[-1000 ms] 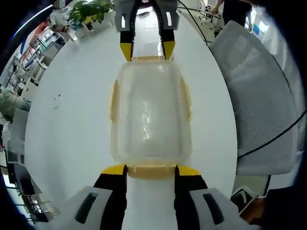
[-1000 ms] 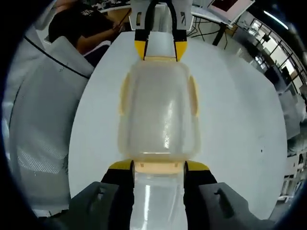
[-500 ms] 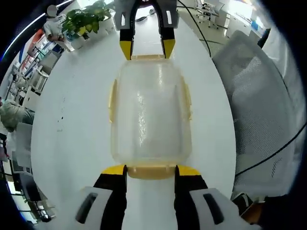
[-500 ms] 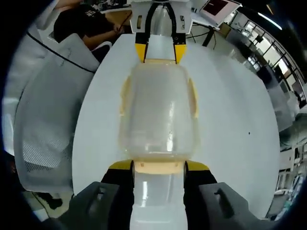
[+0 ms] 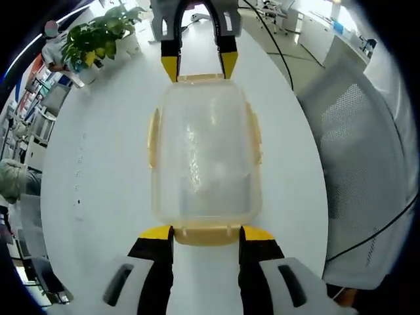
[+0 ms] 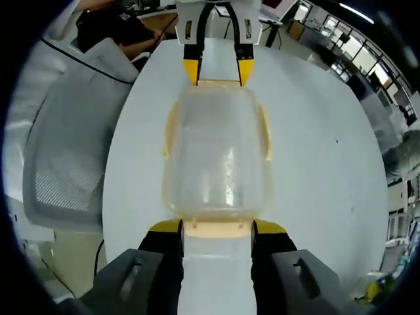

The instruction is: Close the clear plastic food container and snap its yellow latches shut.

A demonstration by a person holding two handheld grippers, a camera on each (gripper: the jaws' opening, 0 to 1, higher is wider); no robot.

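The clear plastic container (image 5: 203, 151) with its lid on stretches lengthwise between my two grippers over the white table (image 5: 92, 190). My left gripper (image 5: 207, 233) is shut on the yellow end latch nearest it. My right gripper (image 5: 200, 65) holds the far end latch. In the right gripper view the container (image 6: 216, 151) runs from my right gripper (image 6: 216, 228), which clasps the near yellow latch, up to the left gripper (image 6: 216, 69). Yellow side latches (image 5: 153, 138) (image 6: 264, 131) lie flat against the long walls.
A grey mesh chair (image 5: 367, 151) stands beside the table's edge, also seen as the chair (image 6: 65, 144) in the right gripper view. A potted plant (image 5: 98, 33) sits at the table's far end. A person in dark clothes (image 6: 111, 33) sits beyond the table.
The room behind has swung in both views while the container stays fixed between the jaws, so the hands and container have turned together. Both grips are unchanged.
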